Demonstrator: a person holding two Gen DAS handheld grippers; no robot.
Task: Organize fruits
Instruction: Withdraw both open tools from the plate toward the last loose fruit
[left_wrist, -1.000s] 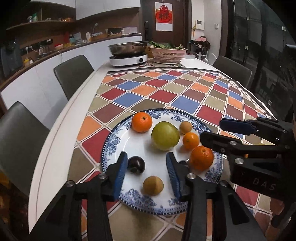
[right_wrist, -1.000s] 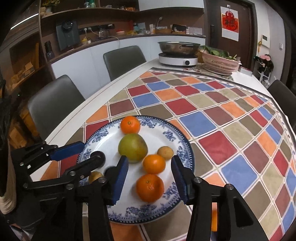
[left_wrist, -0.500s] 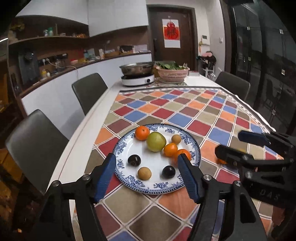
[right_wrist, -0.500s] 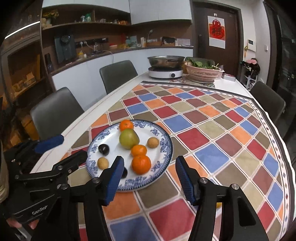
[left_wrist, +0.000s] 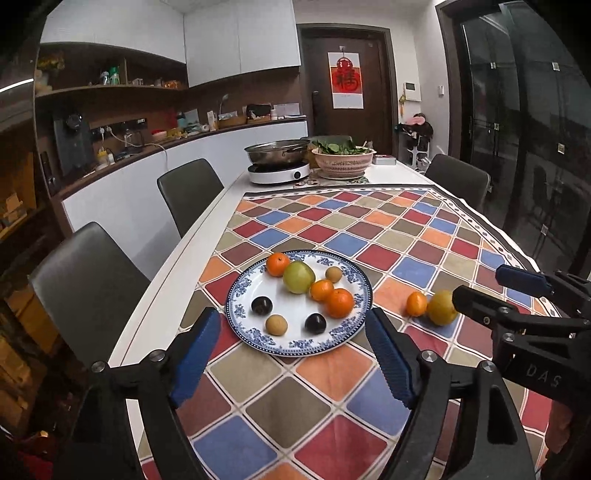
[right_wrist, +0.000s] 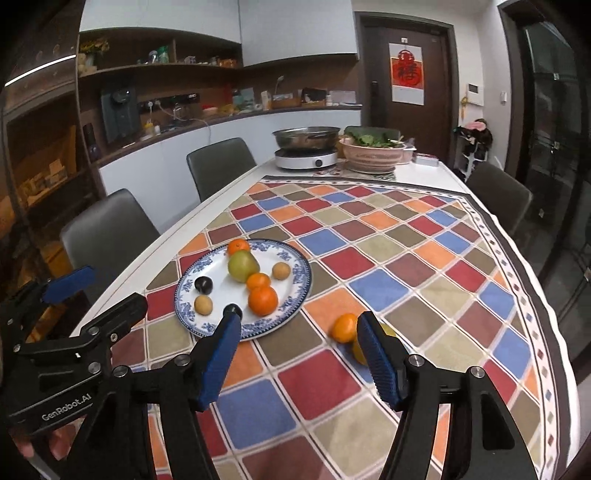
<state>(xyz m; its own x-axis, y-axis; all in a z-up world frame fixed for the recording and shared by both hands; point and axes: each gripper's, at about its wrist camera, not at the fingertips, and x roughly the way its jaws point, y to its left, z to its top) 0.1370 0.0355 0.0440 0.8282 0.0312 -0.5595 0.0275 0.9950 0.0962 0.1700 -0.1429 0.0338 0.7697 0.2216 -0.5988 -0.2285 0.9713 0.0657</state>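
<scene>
A blue-and-white plate (left_wrist: 233, 295) (right_wrist: 218, 295) lies on the chequered cloth. It carries three oranges, a green fruit (left_wrist: 298, 276), two dark plums and two small tan fruits. To its right, a small orange (left_wrist: 416, 303) (right_wrist: 343, 327) and a yellow fruit (left_wrist: 441, 307) (right_wrist: 357, 350) lie loose on the cloth. My left gripper (left_wrist: 291, 314) (right_wrist: 110, 290) hovers above the plate's near edge. Its jaws are opening with nothing between them. My right gripper (right_wrist: 298, 317) (left_wrist: 478, 282) hangs beside the loose fruits. Its jaws are also opening and hold nothing. Its right finger hides part of the yellow fruit.
An induction cooker with a steel pot (left_wrist: 277, 162) and a basket of greens (left_wrist: 343, 158) stand at the table's far end. Grey chairs (left_wrist: 190, 192) (left_wrist: 88, 280) line the left edge, and another (left_wrist: 458, 181) stands far right. A hand (right_wrist: 40, 448) shows lower left.
Both grippers have drawn back and upward from the plate, and their jaws have spread wider. The loose orange and yellow fruit on the cloth have come into view.
</scene>
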